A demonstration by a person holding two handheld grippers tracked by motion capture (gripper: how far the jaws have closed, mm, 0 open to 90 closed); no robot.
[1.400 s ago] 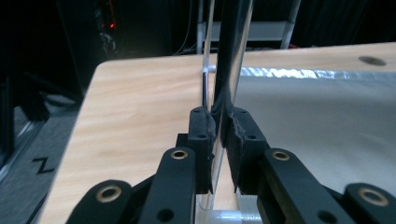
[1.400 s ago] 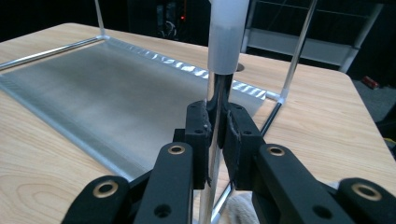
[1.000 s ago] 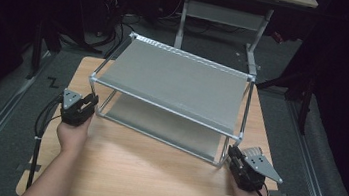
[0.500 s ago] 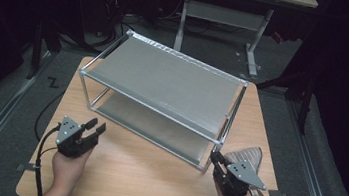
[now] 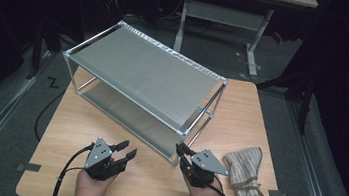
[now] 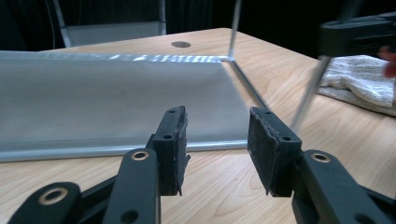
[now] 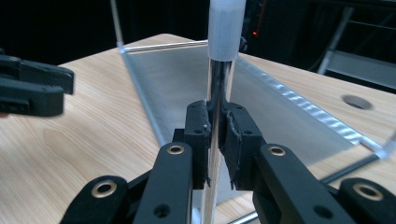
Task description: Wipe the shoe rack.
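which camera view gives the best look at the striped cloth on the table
The high view: the whole striped cloth lies crumpled beside the right gripper. The left gripper view catches its blurred edge.

The right gripper (image 7: pixel 216 140) has its fingers (image 7: pixel 198 135) clamped on the rack's upright post (image 7: pixel 219 88).

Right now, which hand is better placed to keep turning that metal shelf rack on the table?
Right. The right gripper is clamped on the rack's corner post, so it likely can swing the rack. The left gripper stands open off the lower shelf, holding nothing.
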